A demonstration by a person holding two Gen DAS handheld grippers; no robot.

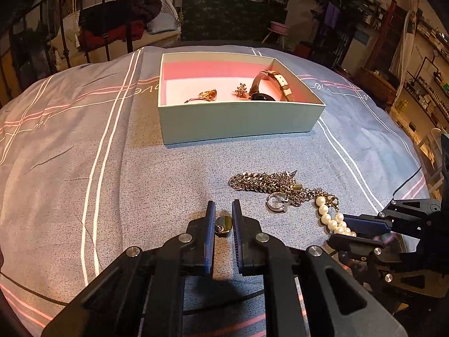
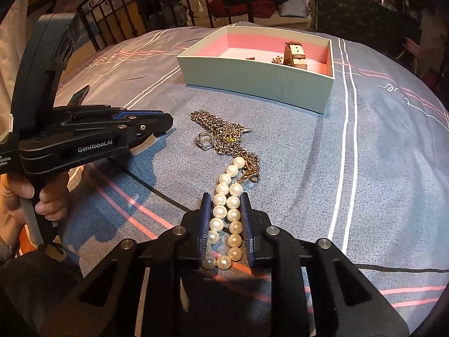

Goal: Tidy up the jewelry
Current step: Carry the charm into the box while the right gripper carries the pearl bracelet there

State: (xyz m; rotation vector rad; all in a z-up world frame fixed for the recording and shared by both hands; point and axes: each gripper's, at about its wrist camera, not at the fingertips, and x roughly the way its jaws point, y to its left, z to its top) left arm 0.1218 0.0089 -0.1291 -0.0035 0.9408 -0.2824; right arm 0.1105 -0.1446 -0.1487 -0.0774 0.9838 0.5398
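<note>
My left gripper [image 1: 223,209] is closed on a small oval gold pendant [image 1: 224,225] resting on the bedspread. My right gripper [image 2: 225,200] is closed around a doubled pearl strand [image 2: 226,213], which also shows in the left wrist view [image 1: 332,219]. The pearls join a heap of gold chain [image 1: 263,184] with a silver ring [image 1: 276,202]; the chain also shows in the right wrist view [image 2: 224,134]. A pale green box with a pink lining [image 1: 238,120] stands beyond, holding a watch [image 1: 269,85], a gold ring [image 1: 207,95] and a small brooch [image 1: 240,90].
Everything lies on a grey-blue bedspread with white and pink stripes [image 1: 84,140]. A metal bed frame [image 1: 112,22] and cluttered furniture stand behind. The left gripper body [image 2: 92,137] sits to the left of the chain in the right wrist view.
</note>
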